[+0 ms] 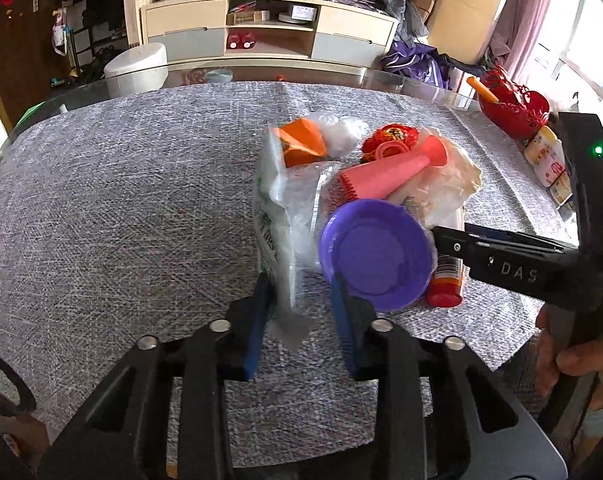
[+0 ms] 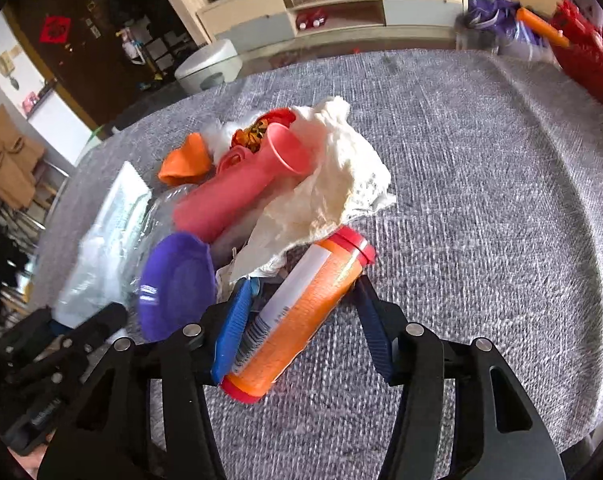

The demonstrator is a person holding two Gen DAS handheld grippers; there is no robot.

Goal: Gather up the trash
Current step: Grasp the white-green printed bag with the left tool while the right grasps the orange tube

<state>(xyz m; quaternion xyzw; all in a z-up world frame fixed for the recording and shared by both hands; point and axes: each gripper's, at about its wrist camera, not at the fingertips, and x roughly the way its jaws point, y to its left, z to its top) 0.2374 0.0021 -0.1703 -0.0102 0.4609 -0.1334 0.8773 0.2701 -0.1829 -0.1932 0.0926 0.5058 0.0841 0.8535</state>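
Two claws at one heap of trash, mid-table on the grey woven cloth (image 1: 121,200), at 12 o'clock from both wrists.

Step in hand, as judged: a double pick.
- Clear plastic bag (image 1: 285,208): near corner hanging between the pads of the left gripper (image 1: 299,292). Jaws narrow, film not visibly pinched. Advise pushing in toward 12 o'clock before squeezing, to catch more than the fringe. Thin film, likely to slip.
- Orange bottle (image 2: 301,304), red caps at both ends: lying slantwise between the pads of the right gripper (image 2: 303,284), long axis toward 1 o'clock. Jaws about half wide; pad at 9 o'clock against the label, pad at 3 o'clock apparently just clear. Advise closing across mid-body, not on a cap. Round wall, likely to roll.
- Purple dish (image 1: 375,256): leaning between the two claws; lift slowly so as not to tip it.

Hard to make out:
- No bin or sack in either view.
- Bag blurred in the right wrist view; contents uncertain.
- Lower layers masked by crumpled cream paper (image 2: 333,176) and pink cone (image 1: 393,172).
- Bottle label unreadable.
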